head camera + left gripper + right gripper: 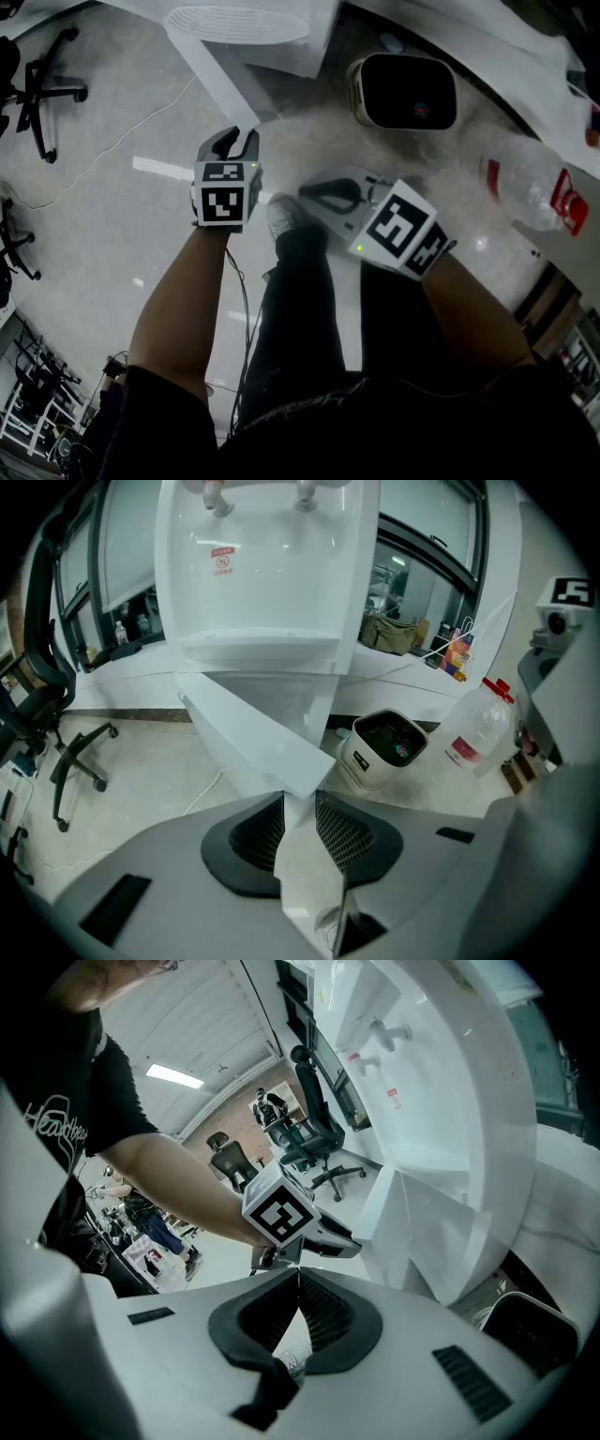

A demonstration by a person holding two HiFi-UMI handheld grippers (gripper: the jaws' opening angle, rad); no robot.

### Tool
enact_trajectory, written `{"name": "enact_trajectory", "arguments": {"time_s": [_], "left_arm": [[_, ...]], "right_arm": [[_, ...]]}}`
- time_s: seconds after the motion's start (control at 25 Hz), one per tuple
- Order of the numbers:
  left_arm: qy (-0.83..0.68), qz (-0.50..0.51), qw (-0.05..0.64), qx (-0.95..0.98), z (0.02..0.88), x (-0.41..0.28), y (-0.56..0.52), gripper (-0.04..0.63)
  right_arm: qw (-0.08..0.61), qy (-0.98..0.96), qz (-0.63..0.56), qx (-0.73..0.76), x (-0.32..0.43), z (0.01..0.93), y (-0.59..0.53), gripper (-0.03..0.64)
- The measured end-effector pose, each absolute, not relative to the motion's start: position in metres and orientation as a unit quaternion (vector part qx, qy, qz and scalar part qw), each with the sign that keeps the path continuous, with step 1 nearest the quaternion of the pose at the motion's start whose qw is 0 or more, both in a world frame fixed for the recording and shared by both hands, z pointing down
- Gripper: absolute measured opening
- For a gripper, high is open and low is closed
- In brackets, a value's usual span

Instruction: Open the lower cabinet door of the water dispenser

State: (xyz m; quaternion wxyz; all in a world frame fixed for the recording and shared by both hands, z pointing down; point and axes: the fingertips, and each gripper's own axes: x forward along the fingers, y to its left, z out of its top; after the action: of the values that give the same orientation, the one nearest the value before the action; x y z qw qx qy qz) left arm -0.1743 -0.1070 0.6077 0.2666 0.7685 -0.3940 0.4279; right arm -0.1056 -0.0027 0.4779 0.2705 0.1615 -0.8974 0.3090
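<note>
The white water dispenser [281,37] [272,564] [450,1101] stands in front of me. Its lower cabinet door [217,80] [248,733] [408,1227] is swung out from the body. My left gripper [240,133] [298,803] is shut on the door's free edge, and the white panel runs down between its black pads [258,832]. It also shows in the right gripper view, where its jaws end at the door. To the right of the door my right gripper [305,192] [298,1279] hangs over the floor, shut with nothing in it.
On the floor right of the dispenser sit a white appliance with a black top [403,91] [380,747] and a large clear water bottle [530,187] [478,728]. Office chairs [42,89] [56,724] stand at the left. A cable [103,155] lies on the floor. The person's shoe [281,216] is below the door.
</note>
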Motion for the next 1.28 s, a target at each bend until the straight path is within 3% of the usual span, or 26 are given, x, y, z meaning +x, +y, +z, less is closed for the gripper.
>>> {"name": "enact_trajectory", "arguments": {"time_s": [1.28], "left_arm": [[-0.327,0.439,0.244,0.800,0.609,-0.268,-0.096,0.103]], "right_arm": [[0.273,-0.887,0.344,0.143,-0.204,0.487,-0.007,0.014]]}}
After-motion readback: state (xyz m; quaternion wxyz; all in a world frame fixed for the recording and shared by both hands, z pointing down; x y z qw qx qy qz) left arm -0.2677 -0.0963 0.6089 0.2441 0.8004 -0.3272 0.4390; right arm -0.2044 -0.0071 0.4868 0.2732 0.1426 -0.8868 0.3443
